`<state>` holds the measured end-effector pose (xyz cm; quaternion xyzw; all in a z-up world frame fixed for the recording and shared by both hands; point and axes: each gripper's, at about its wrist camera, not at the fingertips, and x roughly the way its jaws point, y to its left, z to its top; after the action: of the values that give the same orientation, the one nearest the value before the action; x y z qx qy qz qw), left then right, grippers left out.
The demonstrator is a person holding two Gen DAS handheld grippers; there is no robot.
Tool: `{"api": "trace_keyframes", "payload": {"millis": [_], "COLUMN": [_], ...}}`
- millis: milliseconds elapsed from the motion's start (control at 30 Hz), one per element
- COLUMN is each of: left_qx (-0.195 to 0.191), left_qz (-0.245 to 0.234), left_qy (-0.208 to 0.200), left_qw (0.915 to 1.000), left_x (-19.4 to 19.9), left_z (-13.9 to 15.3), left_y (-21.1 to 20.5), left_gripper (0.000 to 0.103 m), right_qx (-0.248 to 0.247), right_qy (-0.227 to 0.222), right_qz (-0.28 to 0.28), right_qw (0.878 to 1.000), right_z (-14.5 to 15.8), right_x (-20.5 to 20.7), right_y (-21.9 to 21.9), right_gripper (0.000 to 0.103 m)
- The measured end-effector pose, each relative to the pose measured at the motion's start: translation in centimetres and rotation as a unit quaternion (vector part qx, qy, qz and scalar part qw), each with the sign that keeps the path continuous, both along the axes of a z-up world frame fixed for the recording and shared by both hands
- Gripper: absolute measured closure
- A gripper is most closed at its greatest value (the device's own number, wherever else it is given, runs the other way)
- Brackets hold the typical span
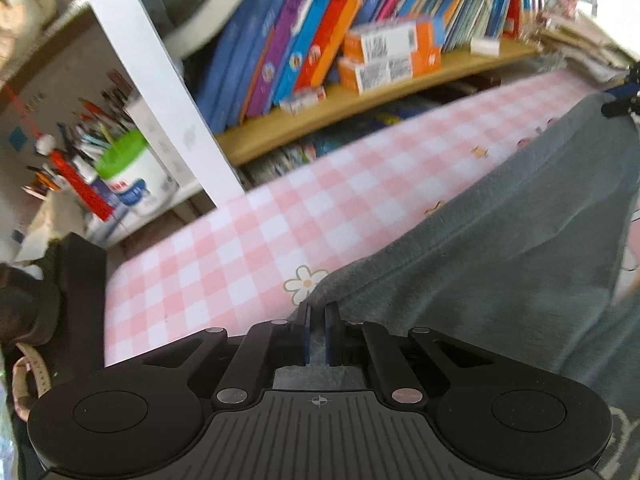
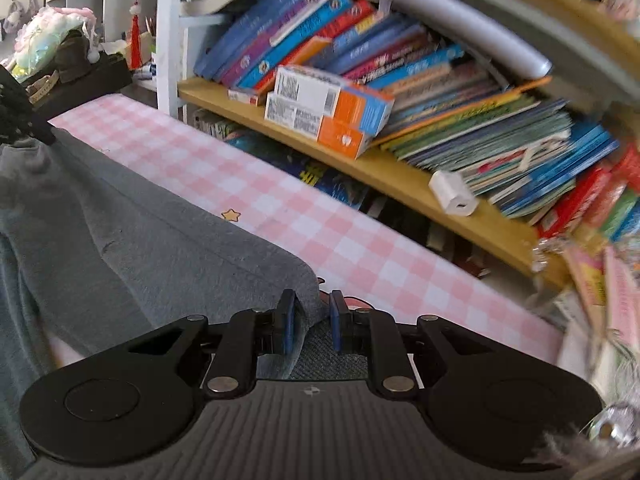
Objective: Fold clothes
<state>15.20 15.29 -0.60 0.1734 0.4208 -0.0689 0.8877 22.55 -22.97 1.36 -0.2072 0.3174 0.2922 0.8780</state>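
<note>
A grey garment (image 1: 500, 248) lies on a pink-and-white checked tablecloth (image 1: 240, 248). In the left wrist view my left gripper (image 1: 317, 312) is shut on a corner of the grey garment, the cloth pinched between its blue pads. The right gripper shows as a dark shape (image 1: 624, 98) at the far right of that view, at the garment's other end. In the right wrist view my right gripper (image 2: 312, 308) is shut on another corner of the grey garment (image 2: 140, 240), a fold of cloth bunched between its pads. The left gripper (image 2: 24, 120) appears at the far left there.
Behind the checked tablecloth (image 2: 320, 216) runs a wooden shelf (image 2: 400, 176) with leaning books, orange-and-white boxes (image 2: 332, 112) and a white charger (image 2: 454, 198). A white upright post (image 1: 160, 80) and a green-lidded tub (image 1: 128, 172) with pens stand at the left.
</note>
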Motion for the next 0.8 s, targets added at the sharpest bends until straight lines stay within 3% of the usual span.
{"api": "trace_keyframes", "payload": {"millis": [267,500,633,800], "left_qx": [-0.031,-0.069,-0.090,-0.118], "left_qz": [-0.007,-0.011,-0.009,0.003], "left_qy": [-0.068,-0.131,-0.127,-0.083], "left_qw": [0.9972,0.9889,0.9877,0.9896], "left_x": [-6.7,-15.6,-20.6,-24.9], "left_z": [2.5,4.3,3.4,0.1], "left_y": [-0.4,-1.5,-1.7,-1.2], "left_gripper": [0.098,0.098,0.099,0.098], "right_qx": [-0.005,-0.012,-0.016,-0.040], "right_qy": [-0.065,-0.119,-0.119,-0.089], "right_qz": [-0.039,-0.085,-0.115,-0.145], "right_qw": [0.997,0.989,0.986,0.985], "right_z": [1.7,2.0,0.9,-1.8], "right_x": [-7.7,-17.4,-23.6,-29.4], "right_y": [-0.8,-2.0,-2.6,-2.4], "right_gripper": [0.087,0.087,0.087,0.084]}}
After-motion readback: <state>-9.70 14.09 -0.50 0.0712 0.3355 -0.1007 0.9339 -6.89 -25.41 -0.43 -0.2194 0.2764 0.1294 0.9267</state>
